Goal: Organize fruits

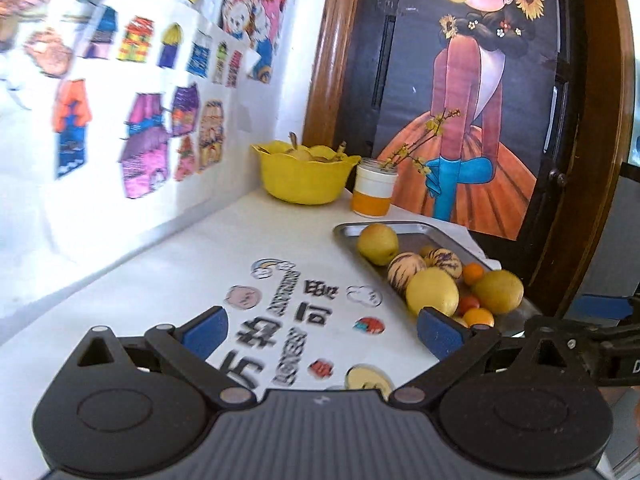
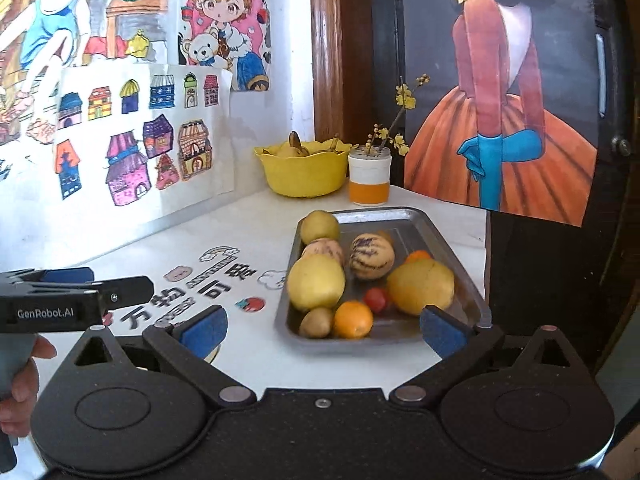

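A metal tray (image 2: pixel 416 216) (image 1: pixel 412 227) on the white table holds several fruits: yellow pears (image 2: pixel 316 286), striped melons (image 2: pixel 371 256), an orange (image 2: pixel 353 319), a kiwi (image 2: pixel 316 323) and a small tomato (image 2: pixel 376 299). A yellow bowl (image 2: pixel 304 176) (image 1: pixel 302 178) with fruit in it stands at the back corner. My right gripper (image 2: pixel 322 330) is open just short of the tray's near edge, nothing between its blue pads. My left gripper (image 1: pixel 320 330) is open over the printed table to the left of the tray; it also shows as the left gripper (image 2: pixel 80 300), side on.
A white and orange jar (image 2: pixel 369 178) with yellow flower twigs stands beside the bowl. Drawings cover the wall on the left. A dark door with a poster rises behind the table's right edge. A hand (image 2: pixel 24 384) holds the left gripper's handle.
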{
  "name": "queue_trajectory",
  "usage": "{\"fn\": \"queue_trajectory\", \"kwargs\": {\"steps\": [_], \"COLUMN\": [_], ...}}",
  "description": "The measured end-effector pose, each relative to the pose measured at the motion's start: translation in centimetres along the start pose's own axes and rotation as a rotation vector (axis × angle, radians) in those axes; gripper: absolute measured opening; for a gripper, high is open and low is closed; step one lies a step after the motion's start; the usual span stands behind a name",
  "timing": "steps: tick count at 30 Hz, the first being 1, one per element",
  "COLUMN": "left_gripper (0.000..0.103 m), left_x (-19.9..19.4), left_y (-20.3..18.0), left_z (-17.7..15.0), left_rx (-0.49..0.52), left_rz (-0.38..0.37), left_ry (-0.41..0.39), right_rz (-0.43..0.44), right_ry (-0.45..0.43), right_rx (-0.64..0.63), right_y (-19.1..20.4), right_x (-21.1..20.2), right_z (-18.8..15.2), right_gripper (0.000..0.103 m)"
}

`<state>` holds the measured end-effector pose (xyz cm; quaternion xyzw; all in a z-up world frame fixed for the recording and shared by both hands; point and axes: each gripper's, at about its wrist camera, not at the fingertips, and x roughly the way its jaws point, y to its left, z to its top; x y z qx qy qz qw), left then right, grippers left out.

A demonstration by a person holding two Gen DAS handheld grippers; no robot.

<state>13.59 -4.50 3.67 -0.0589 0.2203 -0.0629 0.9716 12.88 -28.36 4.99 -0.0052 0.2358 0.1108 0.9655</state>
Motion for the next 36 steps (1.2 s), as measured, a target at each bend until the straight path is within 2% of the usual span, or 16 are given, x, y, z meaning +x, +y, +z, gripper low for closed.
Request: {"fn": "queue_trajectory", "kwargs": {"steps": [5,13,27,33,36], "left_gripper": [0.103,0.103,0.103,0.103,0.103], "left_x": [-2.4,-4.0,-4.0,-3.7,-3.6], "left_y": [0.5,2.1,3.1,2.8,3.0], "left_z": [-1.7,-3.2,-3.5,-3.7,-3.8], "left_rx": [0.021,-0.013,-0.037,-0.018,-0.019], "left_rz": [0.021,0.032,0.053,0.075,0.06], "left_ry": [-0.009,-0.003,0.014,0.013,0.008], "right_rz": [-0.025,-0.05,-0.037,-0.032,-0.027], "right_ry": [-0.012,-0.021,0.003,0.006,0.009], "right_rx": [0.009,-0.023,-0.02,-0.02,-0.02], "right_y": [1.3,2.5,2.8,2.9,2.8], "right_x": [-1.7,-2.4,-2.2,-2.1,-2.0], "right_z": [-1.7,-3.2,-3.7,-3.8,-3.8], "right_gripper": [0.102,0.102,0.102,0.102,0.102]}}
